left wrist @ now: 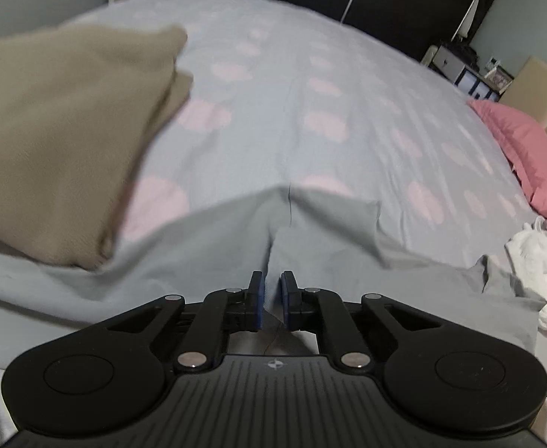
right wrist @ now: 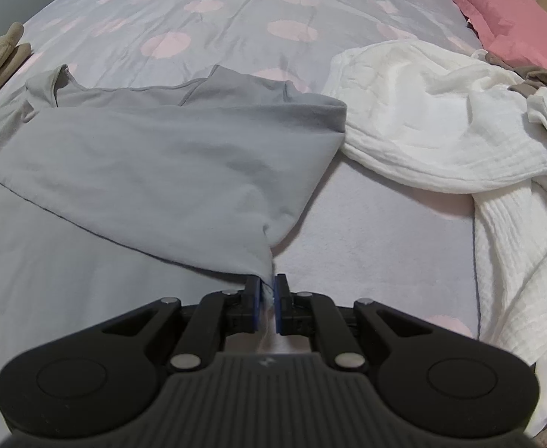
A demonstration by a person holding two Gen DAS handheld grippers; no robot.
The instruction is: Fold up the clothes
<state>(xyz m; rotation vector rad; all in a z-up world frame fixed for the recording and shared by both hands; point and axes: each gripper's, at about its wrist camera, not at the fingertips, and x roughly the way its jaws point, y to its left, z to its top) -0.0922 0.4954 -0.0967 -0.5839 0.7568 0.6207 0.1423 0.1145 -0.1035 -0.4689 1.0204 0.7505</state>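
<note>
The grey shirt (right wrist: 154, 156) is spread on the bed (right wrist: 206, 30), partly raised. One hem corner is clamped in the right gripper (right wrist: 272, 298), another part of the edge in the left gripper (left wrist: 272, 300), probably so that the cloth can be carried over evenly. A white garment (right wrist: 441, 119) lies beside it.

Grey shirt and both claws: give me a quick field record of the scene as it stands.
surface: bed with spotted cover
garment in work: grey shirt, partly lifted, not flat
left claw: shut on grey shirt
right claw: shut on a corner of the grey shirt
folded item: tan garment, far left
unfolded pile: white clothes, to the right, touching the shirt's edge
pillow: pink pillow, far right
</note>
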